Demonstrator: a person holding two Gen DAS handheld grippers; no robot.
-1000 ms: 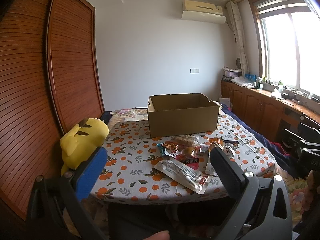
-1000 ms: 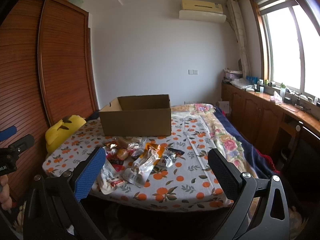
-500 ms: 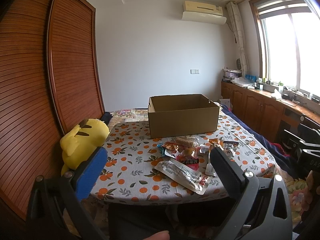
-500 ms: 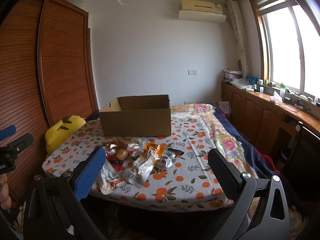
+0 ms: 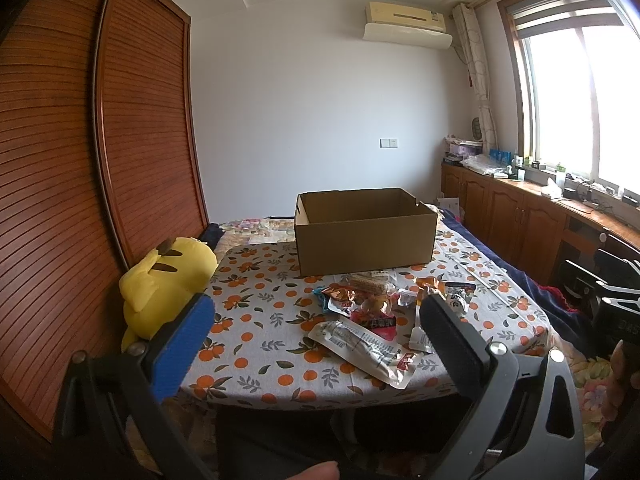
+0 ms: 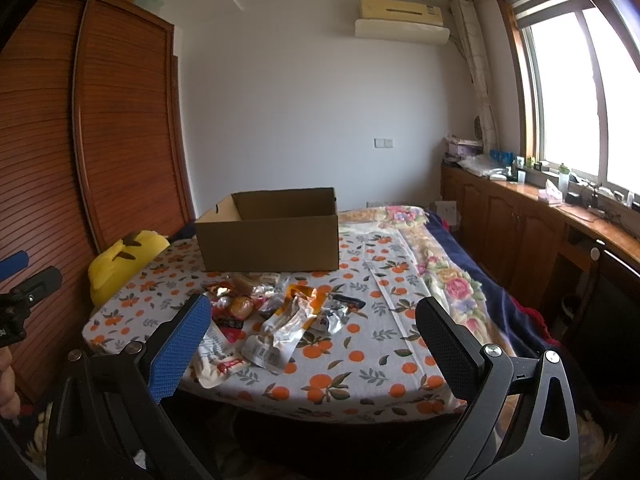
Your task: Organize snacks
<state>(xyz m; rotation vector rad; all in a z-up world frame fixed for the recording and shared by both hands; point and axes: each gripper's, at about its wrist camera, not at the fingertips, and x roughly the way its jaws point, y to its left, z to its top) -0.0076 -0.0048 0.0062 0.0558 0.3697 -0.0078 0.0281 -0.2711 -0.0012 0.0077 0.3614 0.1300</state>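
Room: wood-slat wardrobe (image 5: 80,168), window (image 6: 580,92) | counter (image 5: 256,320) in orange-print cloth | cardboard box (image 5: 364,232) open on it | snacks (image 5: 372,316) heaped on the cloth just in front of the box | plush toy (image 5: 164,280) left of box | left tongs (image 5: 316,328) wide, holding nothing | right tongs (image 6: 312,328) wide, holding nothing

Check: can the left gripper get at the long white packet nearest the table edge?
Probably yes: left gripper is open, empty, short of the table; the white packet lies flat, uncovered, nothing between.
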